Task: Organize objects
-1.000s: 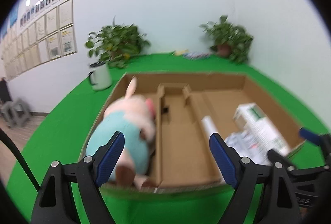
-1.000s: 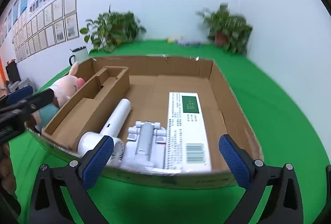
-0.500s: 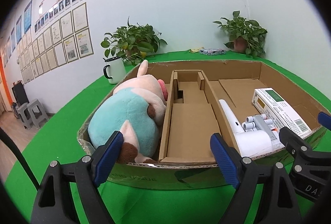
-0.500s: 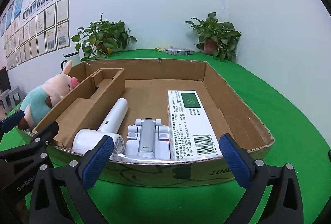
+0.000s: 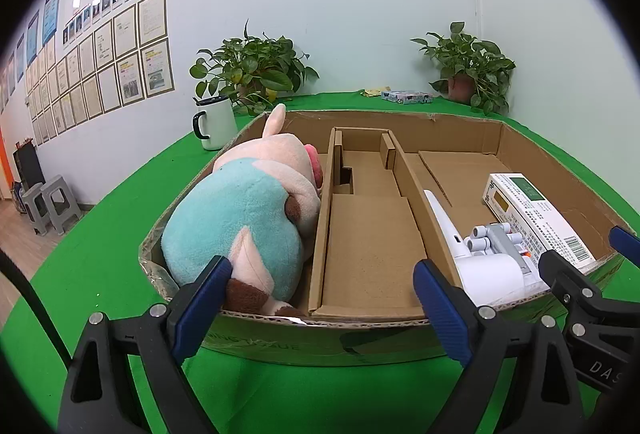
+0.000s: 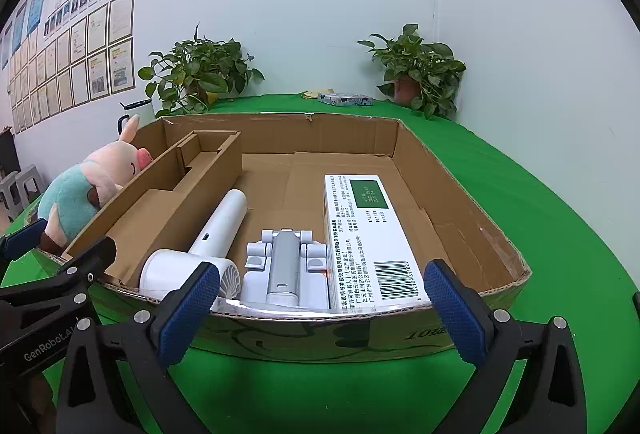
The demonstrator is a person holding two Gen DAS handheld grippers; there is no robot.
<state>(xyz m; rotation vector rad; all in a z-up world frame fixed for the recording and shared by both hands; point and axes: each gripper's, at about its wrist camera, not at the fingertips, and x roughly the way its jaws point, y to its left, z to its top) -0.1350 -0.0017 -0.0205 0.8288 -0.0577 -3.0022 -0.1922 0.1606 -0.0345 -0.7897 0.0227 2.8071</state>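
Note:
An open cardboard box (image 5: 400, 121) (image 6: 460, 185) stands on the green table. A pink and teal plush pig (image 5: 248, 218) (image 6: 84, 189) lies in its left compartment. A white hair dryer (image 6: 208, 246) (image 5: 476, 258), a grey and white folded stand (image 6: 284, 266) and a white and green carton (image 6: 364, 234) (image 5: 536, 209) lie in the right part. The middle cardboard insert (image 5: 368, 234) holds nothing. My left gripper (image 5: 320, 298) is open at the box's near wall. My right gripper (image 6: 320, 306) is open, also at the near wall.
A white mug (image 5: 214, 121) stands left of the box. Two potted plants (image 5: 252, 73) (image 6: 420, 69) stand at the back wall, with a small packet (image 6: 346, 98) between them. Grey stools (image 5: 44, 201) stand on the floor at the left.
Both grippers have drawn back and dropped lower, from over the box to just in front of its near wall. Both stay open. The objects in the box have not moved.

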